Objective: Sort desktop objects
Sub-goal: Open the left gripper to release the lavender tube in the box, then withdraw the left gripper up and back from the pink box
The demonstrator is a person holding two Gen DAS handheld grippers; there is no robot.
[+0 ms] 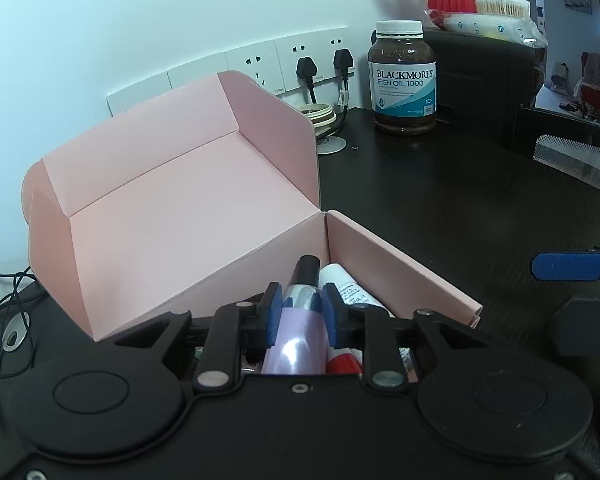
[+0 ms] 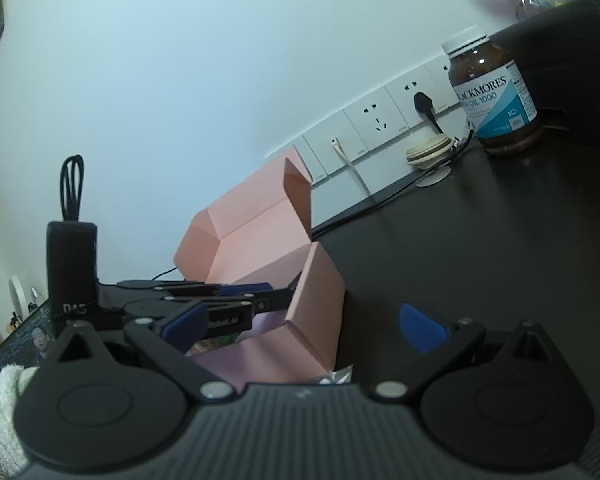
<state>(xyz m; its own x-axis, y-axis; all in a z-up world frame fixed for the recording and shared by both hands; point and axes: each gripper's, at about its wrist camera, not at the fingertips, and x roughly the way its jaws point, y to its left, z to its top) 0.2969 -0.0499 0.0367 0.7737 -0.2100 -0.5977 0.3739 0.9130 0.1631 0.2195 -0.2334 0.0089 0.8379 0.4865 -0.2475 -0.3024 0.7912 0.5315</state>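
With a white tube (image 1: 350, 290) already in the pink box (image 1: 188, 216), the left gripper (image 1: 300, 312) loosely straddled a lilac tube (image 1: 298, 336) there, the right gripper (image 2: 300, 324) gaped empty, and the fish-oil bottle (image 1: 403, 80) remained near the surface's back edge.

**Left tool over pink box**

Left tool (image 1: 300, 312) low over open pink box (image 1: 172, 216), blue pads flanking a lilac tube (image 1: 298, 344) with black cap; contact unclear. White tube (image 1: 350, 290) beside it in box. Fish-oil bottle (image 1: 403, 80) upright on dark counter (image 1: 440, 208), near wall sockets (image 1: 296, 64). Other tool's blue pad (image 1: 568, 267) at right edge.
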